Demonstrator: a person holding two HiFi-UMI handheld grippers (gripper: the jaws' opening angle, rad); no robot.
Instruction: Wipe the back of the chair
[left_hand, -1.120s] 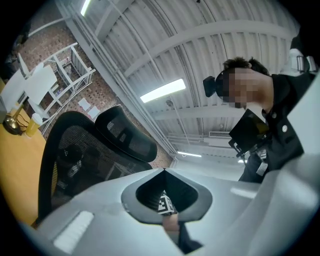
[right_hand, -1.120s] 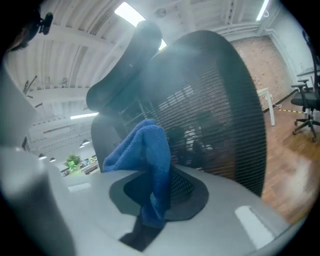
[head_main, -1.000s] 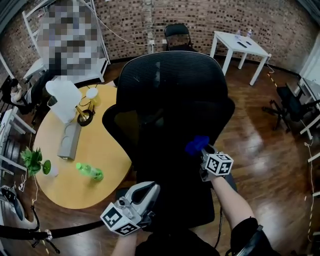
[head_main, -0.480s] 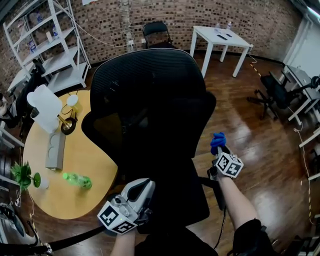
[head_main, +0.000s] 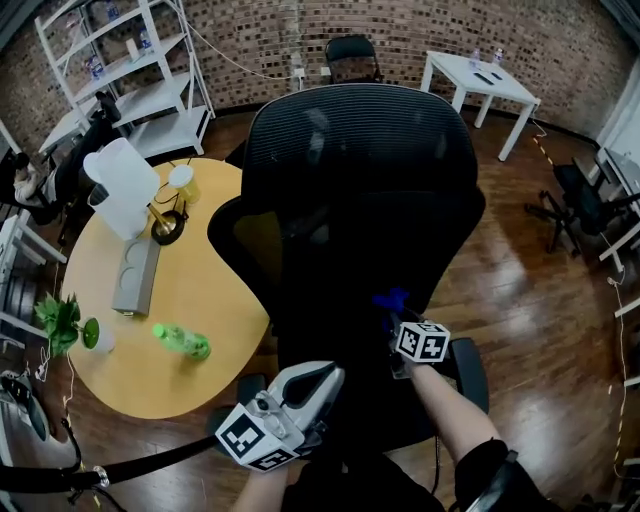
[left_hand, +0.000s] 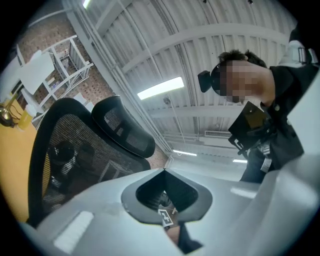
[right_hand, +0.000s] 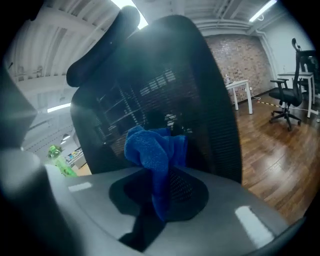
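A black mesh office chair (head_main: 360, 190) stands right in front of me, its back turned toward me. My right gripper (head_main: 398, 318) is shut on a blue cloth (head_main: 392, 298) and holds it at the lower middle of the chair back. In the right gripper view the blue cloth (right_hand: 155, 147) bunches out of the right gripper (right_hand: 159, 170), close to the mesh chair back (right_hand: 150, 85). My left gripper (head_main: 322, 380) hangs low beside the seat, shut and holding nothing. The left gripper (left_hand: 164, 171) points upward, with the chair (left_hand: 75, 150) at its left.
A round yellow table (head_main: 190, 320) stands left of the chair with a green bottle (head_main: 180, 342), a small plant (head_main: 65, 322), a white jug (head_main: 122, 200) and a grey power strip (head_main: 137, 275). White shelves (head_main: 130, 80), a white table (head_main: 480, 85) and other black chairs (head_main: 580, 200) ring the wooden floor.
Half a second ago the right gripper with the cloth was off to the right of the chair, over the floor. It has swung back left onto the lower chair back.
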